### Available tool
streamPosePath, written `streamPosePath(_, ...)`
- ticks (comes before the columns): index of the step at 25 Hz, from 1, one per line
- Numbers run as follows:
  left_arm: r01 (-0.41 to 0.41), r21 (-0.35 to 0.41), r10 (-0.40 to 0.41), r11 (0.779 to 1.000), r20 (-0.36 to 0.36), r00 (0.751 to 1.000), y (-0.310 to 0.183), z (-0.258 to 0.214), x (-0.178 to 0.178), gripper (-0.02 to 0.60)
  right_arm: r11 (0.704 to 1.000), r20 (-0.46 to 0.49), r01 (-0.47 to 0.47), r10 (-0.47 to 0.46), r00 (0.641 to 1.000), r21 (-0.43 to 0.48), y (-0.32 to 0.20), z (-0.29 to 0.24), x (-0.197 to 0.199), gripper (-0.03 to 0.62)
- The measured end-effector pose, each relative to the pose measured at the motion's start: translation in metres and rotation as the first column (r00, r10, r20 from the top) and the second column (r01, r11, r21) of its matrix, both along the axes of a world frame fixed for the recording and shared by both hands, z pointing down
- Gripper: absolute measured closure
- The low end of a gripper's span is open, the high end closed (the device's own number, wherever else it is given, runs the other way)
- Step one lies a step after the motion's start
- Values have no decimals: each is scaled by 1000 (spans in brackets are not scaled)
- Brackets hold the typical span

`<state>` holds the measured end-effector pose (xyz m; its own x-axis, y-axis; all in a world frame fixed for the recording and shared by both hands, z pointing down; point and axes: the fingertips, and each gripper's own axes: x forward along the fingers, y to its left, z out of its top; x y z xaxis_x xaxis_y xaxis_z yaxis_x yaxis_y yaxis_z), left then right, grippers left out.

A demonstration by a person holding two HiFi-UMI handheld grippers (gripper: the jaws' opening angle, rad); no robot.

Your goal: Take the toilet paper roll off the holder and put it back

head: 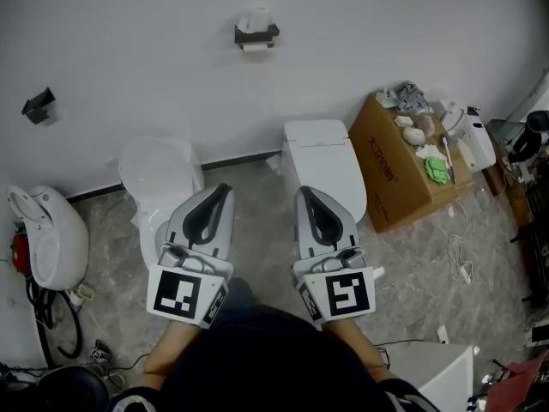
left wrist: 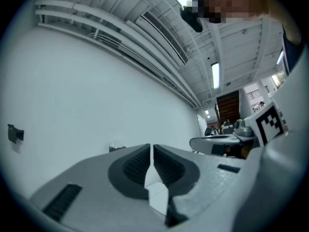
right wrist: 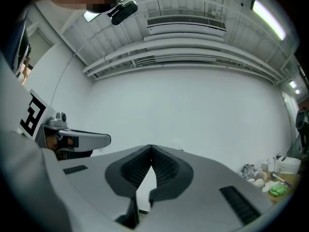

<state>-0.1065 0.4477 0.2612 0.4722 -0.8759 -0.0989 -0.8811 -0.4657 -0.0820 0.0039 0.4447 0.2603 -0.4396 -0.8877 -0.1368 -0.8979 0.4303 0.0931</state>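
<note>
Holding both tongs low and close to the body, the person stands well back from the plain white wall point(head: 129, 33).

- The white round-bowled toilet point(head: 156, 177) and the white square-tanked toilet point(head: 322, 154) stand between the person and the wall. Risk: reaching over them strains the approach, and a slipped roll likely lands on one of them or on the floor.
- The open brown cardboard box point(head: 396, 166) of clutter sits right of the toilets, out of the likely path.
- The left tongs point(head: 223, 190) and right tongs point(head: 306, 193) are both closed tip to tip, with nothing between them. Risk: if they arrive still closed, they nudge the roll instead of gripping it.
- The small black wall-mounted holder point(head: 256, 34) is too far off to read how it releases. Risk: a pull the wrong way jams.
- The white toilet paper roll point(head: 255, 20) sits on that holder. Risk: a hard squeeze crushes it, and a loose sheet may unwind.
</note>
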Motion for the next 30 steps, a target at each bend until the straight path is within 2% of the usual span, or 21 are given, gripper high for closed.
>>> streamPosePath(5,-3,9,3,1000,9,1000,-5,-3,6,556,1000,-2,7,-7,1000,-15,-6,2,4,579)
streamPosePath(9,4,27,-5,1000,23,1000,-20,-5,4,475,1000,-1,1,-1,1000,-18,-20,5,7,579)
streamPosePath(13,4,7,-5,1000,35,999,-42,3,0,383,1000,-5,-4,4,1000,-22,-40,10,6,579)
streamPosePath(22,-2,-6,2,1000,17,1000,-117,4,-8,379,1000,3,-15,15,1000,-11,-110,5,4,579)
streamPosePath(30,1,3,-1,1000,35,999,-189,-4,-17,347,1000,5,-16,16,1000,0,-181,-2,-7,579)
